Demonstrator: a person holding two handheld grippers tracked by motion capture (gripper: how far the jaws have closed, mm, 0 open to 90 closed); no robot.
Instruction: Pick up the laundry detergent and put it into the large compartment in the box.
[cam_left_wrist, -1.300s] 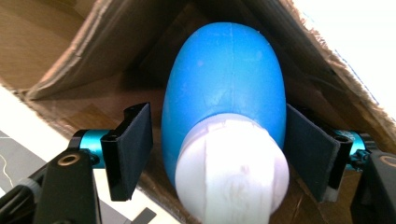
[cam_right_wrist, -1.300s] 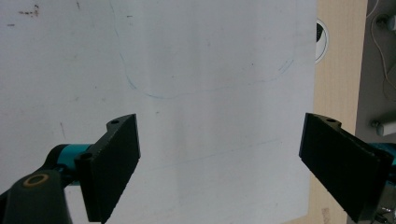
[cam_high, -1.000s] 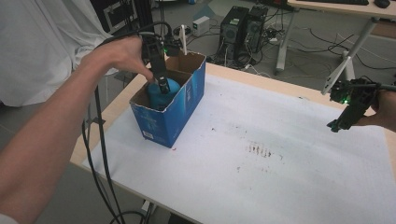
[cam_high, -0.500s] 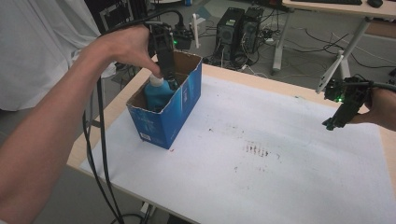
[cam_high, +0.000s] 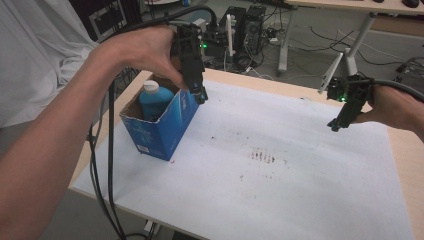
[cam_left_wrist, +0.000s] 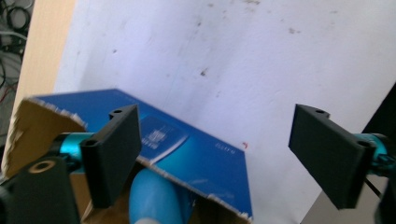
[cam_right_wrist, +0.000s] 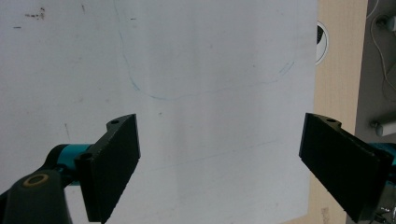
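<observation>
High view: a blue bottle (cam_high: 151, 101) with a white cap stands upright inside a blue cardboard box (cam_high: 165, 127) near the table's left edge. Just above the box's rim, the left gripper (cam_high: 200, 95) has just been opening, jaws wide with nothing between them. At the far right, the right gripper (cam_high: 338, 124) hangs over white paper (cam_high: 280, 165), jaws spread and empty.

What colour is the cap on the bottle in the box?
White cap, seen best in the high view.

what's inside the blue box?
A blue bottle with a white cap stands upright inside the blue cardboard box. The box walls hide its lower part and anything beside it on the bottom.
</observation>
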